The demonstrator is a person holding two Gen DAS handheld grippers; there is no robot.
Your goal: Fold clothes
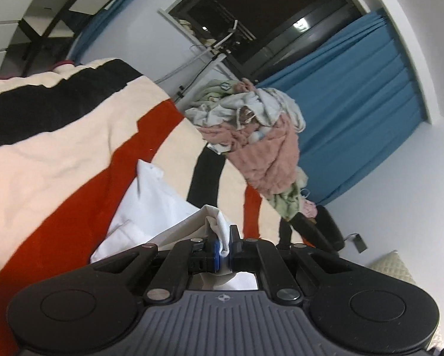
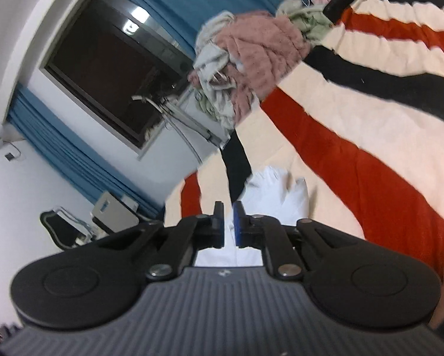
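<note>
White cotton garment [image 1: 150, 207] lies near on the striped blanket [image 1: 58, 154], one bunched corner clenched in the left gripper [image 1: 223, 244]; the right gripper [image 2: 228, 222] pinches another edge thinly, which may slip free.

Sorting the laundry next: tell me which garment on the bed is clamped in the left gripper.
The white garment, lying flat apart from the pile. The left gripper pinches its edge; the pink fleece and pale green piece stay heaped.
</note>
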